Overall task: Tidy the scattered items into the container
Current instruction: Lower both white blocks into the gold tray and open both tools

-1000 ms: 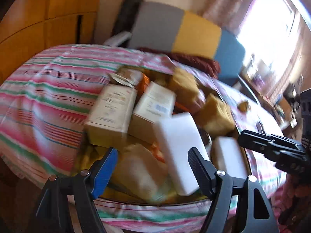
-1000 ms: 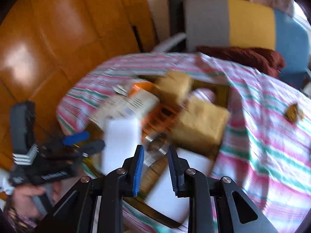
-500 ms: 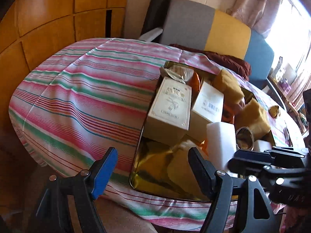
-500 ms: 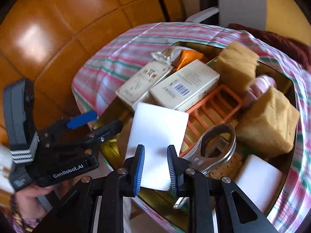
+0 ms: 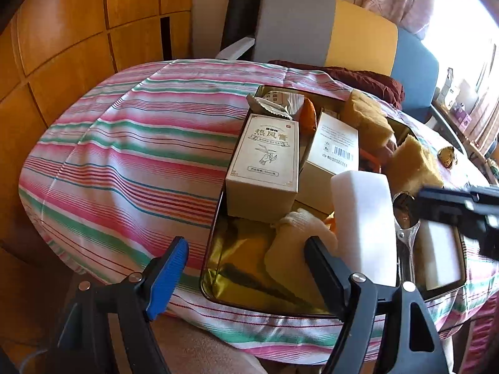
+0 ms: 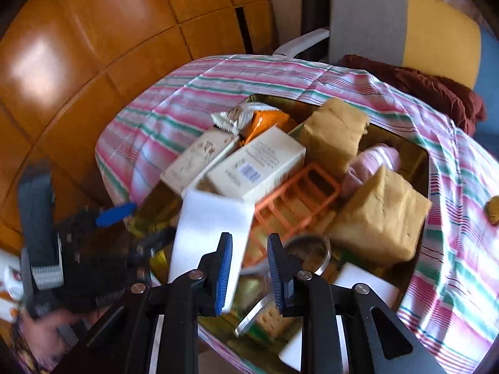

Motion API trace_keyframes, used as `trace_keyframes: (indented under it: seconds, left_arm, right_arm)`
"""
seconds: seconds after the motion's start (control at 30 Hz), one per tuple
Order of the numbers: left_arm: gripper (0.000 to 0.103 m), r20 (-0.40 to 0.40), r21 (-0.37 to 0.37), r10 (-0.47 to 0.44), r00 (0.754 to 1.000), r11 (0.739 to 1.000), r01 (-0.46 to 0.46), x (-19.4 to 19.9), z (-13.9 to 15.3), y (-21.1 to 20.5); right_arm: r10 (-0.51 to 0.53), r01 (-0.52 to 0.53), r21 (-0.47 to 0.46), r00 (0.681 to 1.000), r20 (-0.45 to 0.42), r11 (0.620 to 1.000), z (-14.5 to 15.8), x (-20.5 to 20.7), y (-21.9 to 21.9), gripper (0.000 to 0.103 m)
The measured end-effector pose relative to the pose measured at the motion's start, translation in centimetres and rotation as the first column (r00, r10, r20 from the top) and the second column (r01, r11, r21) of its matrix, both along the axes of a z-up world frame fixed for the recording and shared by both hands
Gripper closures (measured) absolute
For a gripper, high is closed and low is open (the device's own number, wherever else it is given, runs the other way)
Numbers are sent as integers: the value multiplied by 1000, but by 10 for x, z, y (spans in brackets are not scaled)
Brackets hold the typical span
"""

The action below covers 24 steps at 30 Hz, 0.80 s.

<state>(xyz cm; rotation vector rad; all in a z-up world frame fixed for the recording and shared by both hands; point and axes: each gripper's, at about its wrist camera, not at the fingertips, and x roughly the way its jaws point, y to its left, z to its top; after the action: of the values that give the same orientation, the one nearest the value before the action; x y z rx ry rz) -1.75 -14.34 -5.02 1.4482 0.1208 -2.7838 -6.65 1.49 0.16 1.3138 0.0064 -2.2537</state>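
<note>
Boxes [image 5: 265,162] and sponges [image 6: 379,218] crowd the tin [image 5: 215,268]; only its near-left gold corner lies bare.

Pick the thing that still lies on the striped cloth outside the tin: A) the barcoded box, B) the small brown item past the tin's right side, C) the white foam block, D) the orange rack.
B: the small brown item sits on the striped cloth apart from the tin; the other three lie inside it.

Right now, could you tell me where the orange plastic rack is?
In the right wrist view the orange rack lies near the middle of the gold tin, between the barcoded box and the big yellow sponge.
</note>
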Motion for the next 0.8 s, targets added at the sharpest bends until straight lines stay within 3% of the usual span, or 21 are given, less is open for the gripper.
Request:
trace_keyframes:
  seconds: [0.07, 0.13, 0.2, 0.27, 0.33, 0.37, 0.47, 0.57, 0.67, 0.8]
  left_arm:
    - [23, 2, 8, 5, 1000, 1000, -5, 2, 0, -3]
    - [23, 1, 16, 9, 1000, 1000, -9, 1, 0, -4]
    - [23, 0, 18, 14, 1000, 1000, -14, 3, -1, -5]
    - [23, 0, 11, 11, 1000, 1000, -11, 2, 0, -4]
    - [23, 0, 15, 13, 1000, 1000, -13, 2, -1, -5]
    - [23, 3, 18, 13, 1000, 1000, -13, 2, -1, -5]
    - [23, -2, 21, 13, 1000, 1000, -13, 2, 0, -5]
    - [27, -20, 40, 25, 999, 999, -24, 3, 5, -5]
    - [27, -96, 85, 29, 995, 996, -21, 10, 20, -5]
    - [27, -121, 118, -76, 990, 989, 91, 13, 34, 13]
  right_arm:
    - [4, -3, -87, 1000, 11, 996, 0, -7, -6, 79]
    - [32, -33, -92, 999, -15, 995, -3, -11, -18, 68]
    - [65, -68, -44, 996, -65, 997, -9, -11, -31, 63]
    - [108, -101, 68, 989, -105, 993, -12, -5, -42, 64]
    - [123, -111, 175, 990, -61, 978, -20, -3, -46, 90]
    - [120, -113, 203, 993, -23, 973, -25, -2, -44, 90]
    - [62, -61, 166, 998, -2, 984, -24, -2, -28, 89]
    - [5, -5, 3, 1000, 10, 1000, -19, -11, -10, 89]
    - [-71, 70, -106, 997, -6, 992, -4, -6, 22, 88]
    - [-63, 64, -28, 998, 24, 998, 6, 12, 42, 85]
